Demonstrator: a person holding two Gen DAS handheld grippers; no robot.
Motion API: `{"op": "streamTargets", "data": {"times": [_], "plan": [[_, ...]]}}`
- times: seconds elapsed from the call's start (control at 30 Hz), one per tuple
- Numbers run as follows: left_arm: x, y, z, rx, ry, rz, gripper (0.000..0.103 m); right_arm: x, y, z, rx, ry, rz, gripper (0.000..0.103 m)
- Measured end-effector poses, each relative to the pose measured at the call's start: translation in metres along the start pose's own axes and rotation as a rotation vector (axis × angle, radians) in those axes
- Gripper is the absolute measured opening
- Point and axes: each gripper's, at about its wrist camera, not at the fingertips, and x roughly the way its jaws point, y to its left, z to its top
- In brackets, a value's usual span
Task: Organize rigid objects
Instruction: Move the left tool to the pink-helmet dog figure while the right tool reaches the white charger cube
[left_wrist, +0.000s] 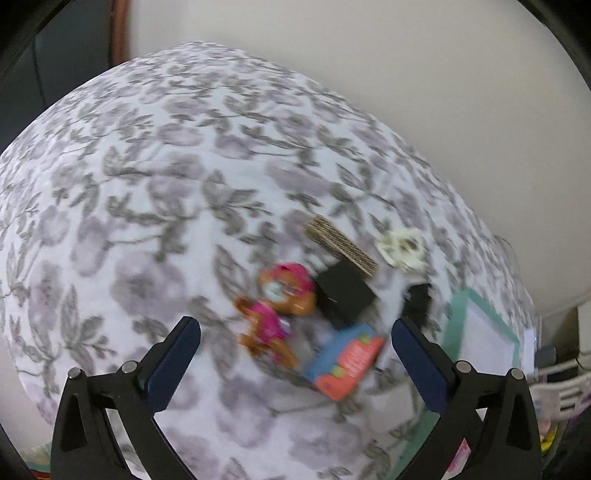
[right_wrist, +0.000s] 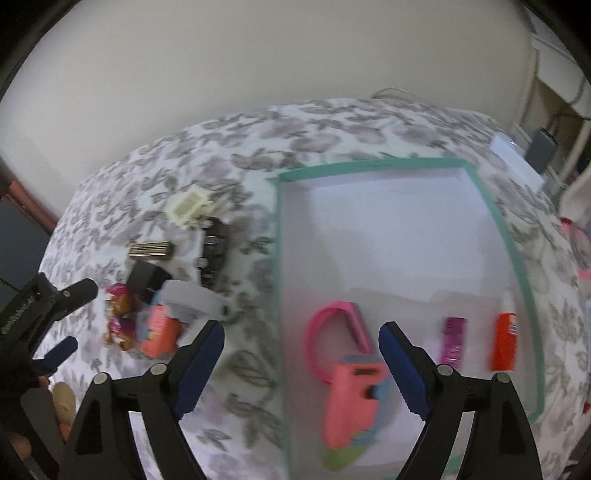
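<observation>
Box (right_wrist: 517, 280): white, green-rimmed, on the floral cloth (left_wrist: 147, 184); holds pink toy (right_wrist: 351, 384), purple item (right_wrist: 453, 339) and orange bottle (right_wrist: 503, 341).
Right gripper (right_wrist: 301, 341): wide, empty, above the pink toy; risks snagging its strap.
Left gripper (left_wrist: 295, 334): wide, empty, over the crowded pile.
Card box (left_wrist: 343, 360): touching black block (left_wrist: 345, 295) and doll (left_wrist: 275, 312); fingers may knock both.

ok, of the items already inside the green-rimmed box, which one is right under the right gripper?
The pink toy with the loop handle. It lies between the open right gripper fingers, while the purple tube and orange bottle lie off to its right.
</observation>
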Motion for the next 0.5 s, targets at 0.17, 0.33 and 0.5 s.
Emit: {"op": "streamTargets", "data": {"times": [0.17,0.33,0.5], "plan": [[0.014,0.015,0.009,-0.002,0.028,0.025,0.103,0.015,0.029,-0.002,-0.063,0.041,0.038,0.088],[0.033,0.022,0.009,-0.003,0.061,0.078,0.103,0.036,0.061,-0.013,-0.176,0.077,-0.005,0.089],[0.048,0.026,0.009,-0.005,0.090,0.080,0.103,0.052,0.075,-0.019,-0.240,0.122,0.011,0.087]]}}
